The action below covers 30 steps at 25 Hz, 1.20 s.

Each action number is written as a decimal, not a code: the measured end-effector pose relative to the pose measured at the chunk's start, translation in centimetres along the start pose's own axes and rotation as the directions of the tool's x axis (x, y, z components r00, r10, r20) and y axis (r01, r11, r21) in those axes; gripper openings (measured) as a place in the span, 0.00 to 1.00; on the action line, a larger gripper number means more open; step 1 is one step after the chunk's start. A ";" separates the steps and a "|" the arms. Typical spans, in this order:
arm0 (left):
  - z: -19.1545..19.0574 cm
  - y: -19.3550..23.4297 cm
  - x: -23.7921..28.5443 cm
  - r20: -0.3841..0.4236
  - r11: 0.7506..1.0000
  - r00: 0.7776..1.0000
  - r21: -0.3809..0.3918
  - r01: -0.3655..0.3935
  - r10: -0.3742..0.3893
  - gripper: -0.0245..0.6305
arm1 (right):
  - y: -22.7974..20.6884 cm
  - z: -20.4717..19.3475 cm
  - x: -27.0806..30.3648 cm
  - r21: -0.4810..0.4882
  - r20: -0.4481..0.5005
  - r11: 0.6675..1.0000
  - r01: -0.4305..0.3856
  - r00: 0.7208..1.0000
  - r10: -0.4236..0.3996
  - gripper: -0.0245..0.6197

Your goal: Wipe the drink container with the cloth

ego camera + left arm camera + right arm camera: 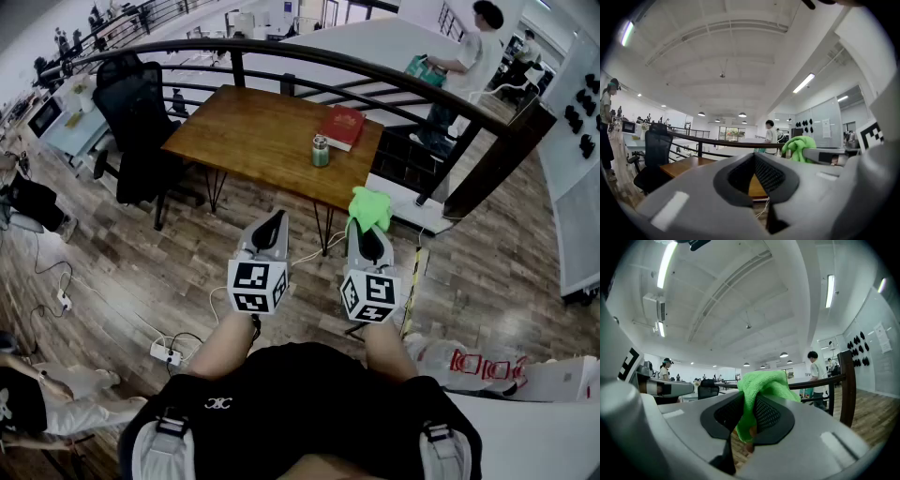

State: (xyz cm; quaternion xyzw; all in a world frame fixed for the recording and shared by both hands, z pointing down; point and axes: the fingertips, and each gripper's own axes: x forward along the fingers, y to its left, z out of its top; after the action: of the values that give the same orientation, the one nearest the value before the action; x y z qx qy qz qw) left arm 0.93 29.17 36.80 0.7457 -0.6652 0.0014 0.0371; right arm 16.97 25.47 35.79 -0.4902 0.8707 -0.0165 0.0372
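A small green drink container (321, 151) with a metal lid stands upright on the wooden table (253, 131), well ahead of both grippers. My right gripper (368, 228) is shut on a bright green cloth (371, 207); in the right gripper view the cloth (761, 392) bunches up out of the closed jaws. To its left, at about the same height, my left gripper (273, 223) is shut with nothing in it. The left gripper view shows the empty jaws (753, 161) and the cloth (799, 147) off to the right. Both grippers hover short of the table's near edge.
A red book (341, 127) lies on the table just right of the container. A black office chair (136, 117) stands at the table's left. A curved dark railing (412, 84) runs behind the table, and a person (466, 70) stands beyond it. Cables and a power strip (166, 352) lie on the wooden floor.
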 end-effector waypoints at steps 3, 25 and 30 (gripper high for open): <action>-0.1 0.8 -0.4 0.000 1.000 1.000 -0.014 0.003 -0.003 0.12 | 0.9 0.0 0.2 0.021 -0.001 1.000 -0.004 1.000 0.004 0.13; -2.0 7.9 6.0 -0.019 0.999 0.999 -0.034 0.027 -0.028 0.12 | 1.8 -3.0 9.2 0.018 -0.025 0.999 0.036 0.999 -0.035 0.13; -1.7 8.8 13.2 -0.024 0.999 0.999 -0.026 0.023 -0.024 0.12 | -1.6 -4.0 15.7 0.025 -0.039 1.000 0.017 0.999 -0.016 0.13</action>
State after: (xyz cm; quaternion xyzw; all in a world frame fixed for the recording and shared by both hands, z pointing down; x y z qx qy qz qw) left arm -6.26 15.22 39.68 0.7530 -0.6558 0.0015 0.0547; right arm 9.86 11.21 39.08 -0.4965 0.8668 -0.0375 0.0262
